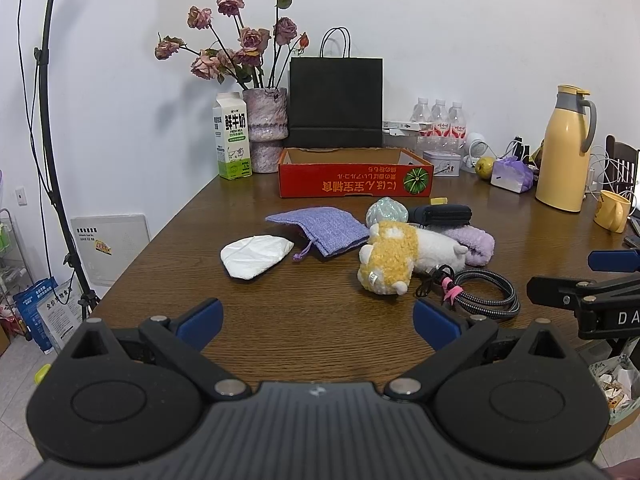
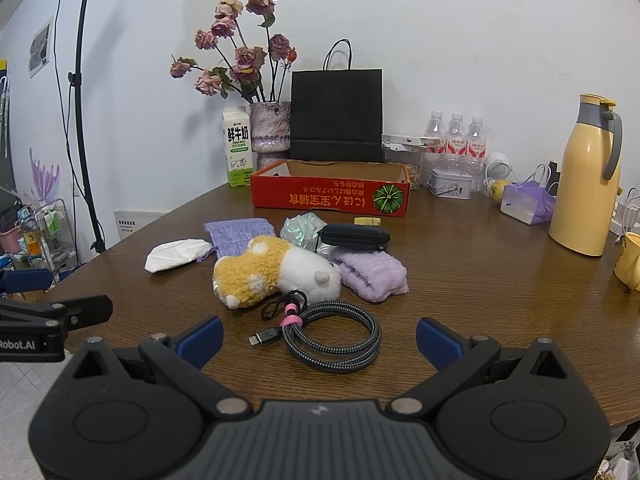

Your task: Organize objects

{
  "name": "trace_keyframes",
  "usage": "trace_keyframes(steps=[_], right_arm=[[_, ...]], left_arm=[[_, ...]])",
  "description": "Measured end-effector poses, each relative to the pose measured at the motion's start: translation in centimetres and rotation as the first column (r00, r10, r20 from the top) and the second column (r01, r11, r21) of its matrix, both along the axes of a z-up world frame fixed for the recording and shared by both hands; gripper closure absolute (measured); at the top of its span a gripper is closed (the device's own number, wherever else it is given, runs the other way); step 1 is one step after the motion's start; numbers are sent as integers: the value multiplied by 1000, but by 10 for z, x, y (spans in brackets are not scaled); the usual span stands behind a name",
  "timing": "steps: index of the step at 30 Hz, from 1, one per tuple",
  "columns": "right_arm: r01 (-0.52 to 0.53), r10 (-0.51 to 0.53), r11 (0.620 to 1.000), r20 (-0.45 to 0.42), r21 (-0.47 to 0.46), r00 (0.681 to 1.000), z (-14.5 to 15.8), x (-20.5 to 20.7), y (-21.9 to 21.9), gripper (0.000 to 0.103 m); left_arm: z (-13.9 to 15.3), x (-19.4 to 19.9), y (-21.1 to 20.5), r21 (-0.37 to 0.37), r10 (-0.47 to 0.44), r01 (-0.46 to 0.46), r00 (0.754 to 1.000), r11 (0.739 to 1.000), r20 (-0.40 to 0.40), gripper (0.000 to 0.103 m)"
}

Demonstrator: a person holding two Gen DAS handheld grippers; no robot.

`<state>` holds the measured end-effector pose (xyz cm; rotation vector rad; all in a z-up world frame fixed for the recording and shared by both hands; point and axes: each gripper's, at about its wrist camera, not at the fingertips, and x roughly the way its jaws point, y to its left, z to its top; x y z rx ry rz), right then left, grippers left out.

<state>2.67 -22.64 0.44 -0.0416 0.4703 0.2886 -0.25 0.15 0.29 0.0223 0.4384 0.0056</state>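
Lying just ahead of the open, empty right claw (image 2: 319, 338), the coiled grey braided cable (image 2: 332, 336) sits off to the right of the open, empty left claw (image 1: 318, 322).

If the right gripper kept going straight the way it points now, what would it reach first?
Most likely the coiled braided cable, lying on the table between the open right gripper fingers' line of travel. The plush toy sits just beyond it; depth is approximate.

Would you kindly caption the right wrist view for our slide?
Open right gripper above a coiled cable, with plush toy and red box beyond.
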Motion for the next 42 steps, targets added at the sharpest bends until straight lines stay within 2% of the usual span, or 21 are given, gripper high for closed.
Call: trace_keyframes(steps=[42], right_arm=[[0, 0, 1000, 3, -1, 1000, -1, 1, 1, 0]], left_arm=[[0, -1, -2, -4, 0, 0, 1000, 1000, 8, 0]])
